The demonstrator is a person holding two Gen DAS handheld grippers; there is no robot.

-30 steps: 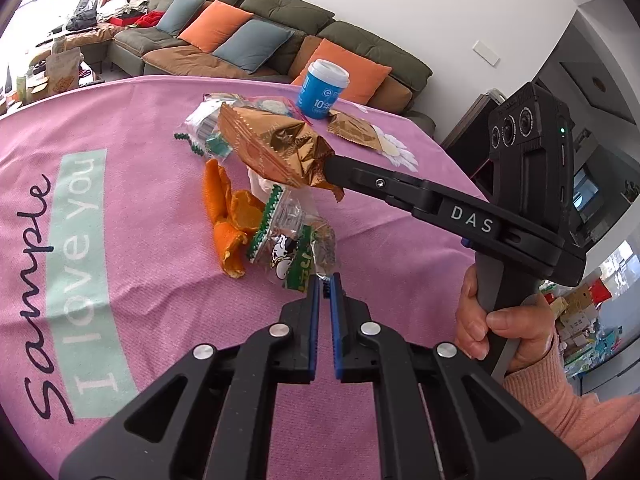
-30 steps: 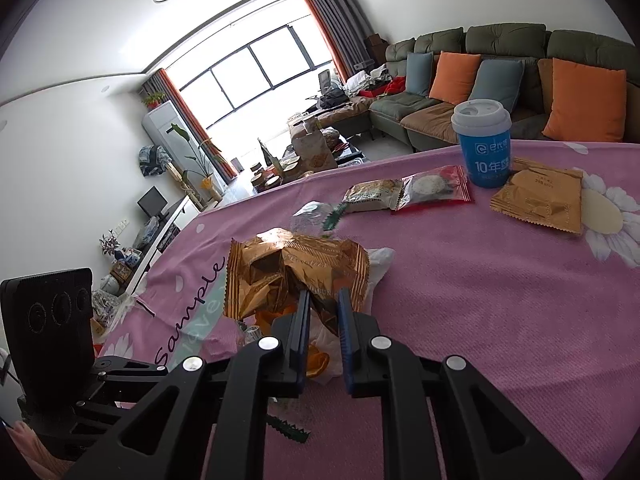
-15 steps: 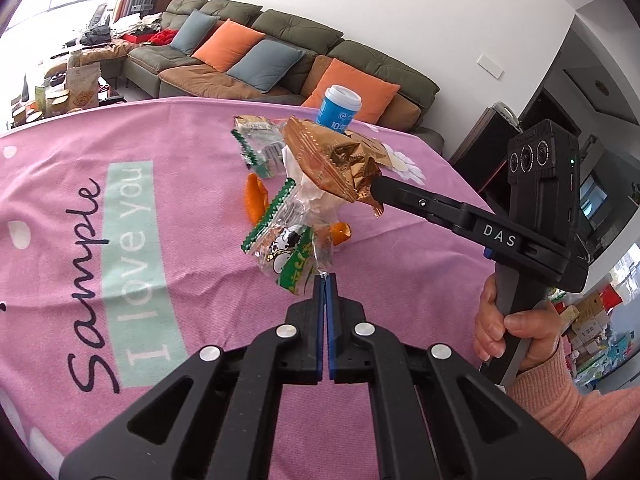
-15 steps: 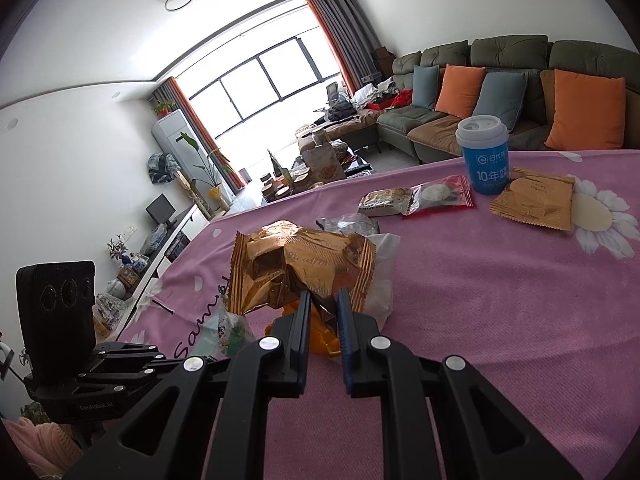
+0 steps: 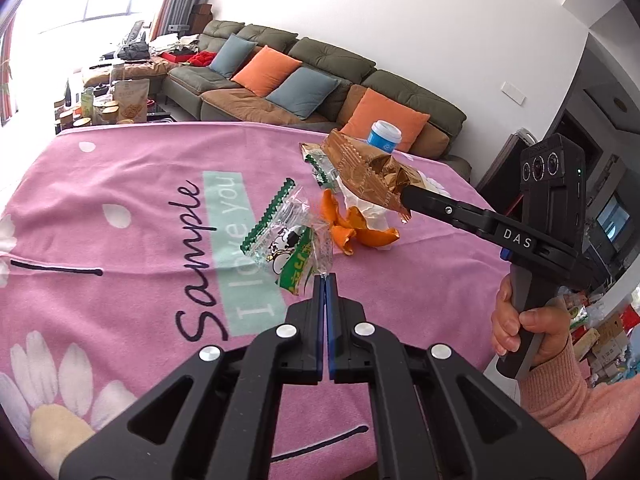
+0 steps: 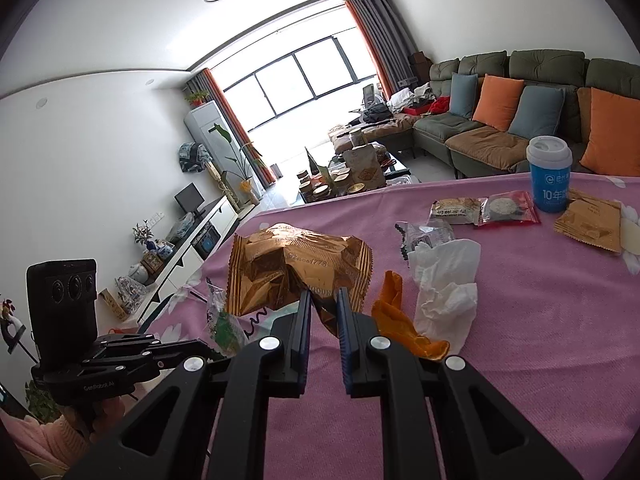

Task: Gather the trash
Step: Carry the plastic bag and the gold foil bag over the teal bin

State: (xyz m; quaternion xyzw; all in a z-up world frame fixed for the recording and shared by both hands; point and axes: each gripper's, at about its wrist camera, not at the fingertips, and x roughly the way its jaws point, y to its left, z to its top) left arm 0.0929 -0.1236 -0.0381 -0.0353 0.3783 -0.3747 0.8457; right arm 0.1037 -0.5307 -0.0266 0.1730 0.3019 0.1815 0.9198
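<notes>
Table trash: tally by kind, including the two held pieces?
Wrappers and packets: 6 (gold wrapper, clear green wrapper, clear wrapper, beige packet, red packet, brown packet)
Orange peel: 1
Tissue: 1
Lidded cup: 1
Total: 9

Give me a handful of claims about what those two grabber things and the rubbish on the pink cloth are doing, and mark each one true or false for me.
1. The left gripper is shut on a clear snack wrapper with green trim. True.
2. The right gripper holds nothing. False: it is shut on a crumpled gold foil wrapper.
3. The orange peel lies on the pink cloth beside a crumpled white tissue. True.
4. The blue cup lies tipped on its side. False: it stands upright with its white lid on.
5. A red-edged packet rests on the cloth near the blue cup. True.
</notes>
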